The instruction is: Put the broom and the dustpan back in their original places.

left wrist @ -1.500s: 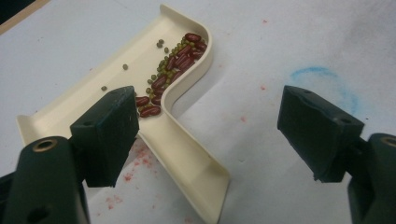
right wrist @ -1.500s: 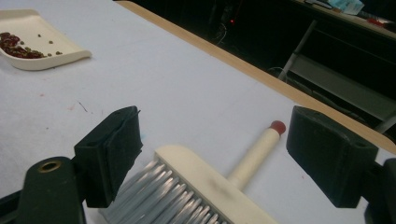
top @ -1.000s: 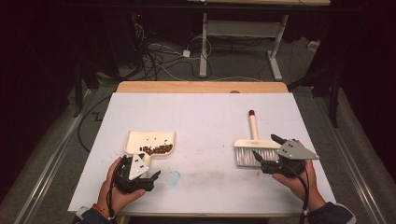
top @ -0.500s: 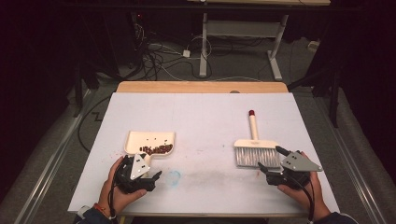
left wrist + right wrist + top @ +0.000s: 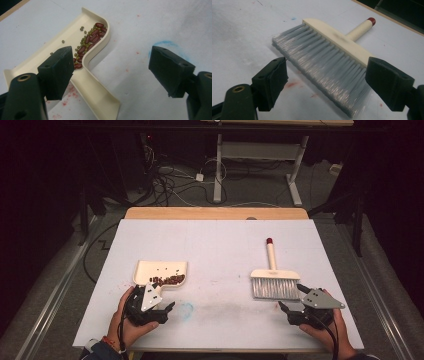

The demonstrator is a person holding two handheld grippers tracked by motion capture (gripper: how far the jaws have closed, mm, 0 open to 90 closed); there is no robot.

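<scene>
Both my claws open, empty. Dustpan [image 5: 82, 70]: light, stiff plastic, beans [image 5: 88, 42] loose; grip handle, keep level. Brush [image 5: 329, 65] right of dustpan: soft bristles; grip handle.

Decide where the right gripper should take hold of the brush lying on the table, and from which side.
Grip the brush by its round handle, coming from above with the jaws straddling it. It lies flat, pointing away from the open right gripper; the bristles nearest it would likely flex.
</scene>
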